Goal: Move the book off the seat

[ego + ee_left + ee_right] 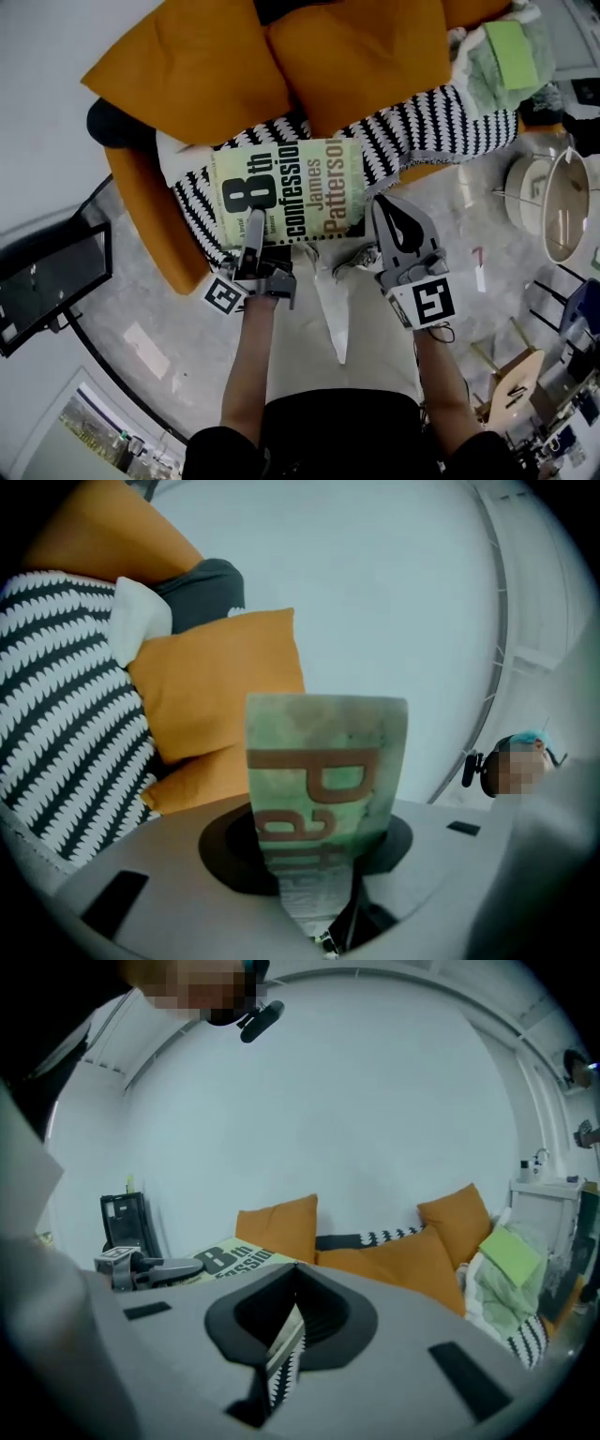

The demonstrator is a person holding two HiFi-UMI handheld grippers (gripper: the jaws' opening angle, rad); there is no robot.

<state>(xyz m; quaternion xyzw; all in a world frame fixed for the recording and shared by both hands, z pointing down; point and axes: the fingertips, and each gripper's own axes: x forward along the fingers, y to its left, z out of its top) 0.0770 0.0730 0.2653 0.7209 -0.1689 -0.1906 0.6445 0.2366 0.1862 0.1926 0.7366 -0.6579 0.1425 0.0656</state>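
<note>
Now the left hand-held gripper (251,239) clamps the book (286,192) at the front edge of the sofa (141,202). The right hand-held gripper (381,202) is closed — empty.

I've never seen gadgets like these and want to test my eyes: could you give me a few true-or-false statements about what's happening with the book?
1. The left gripper is clamped on the green book. True.
2. The right gripper grips the book too. False: its jaws are shut and empty, near the book's edge.
3. A striped blanket lies beneath the book. True.
4. The cushions are blue. False: they are orange.
</note>
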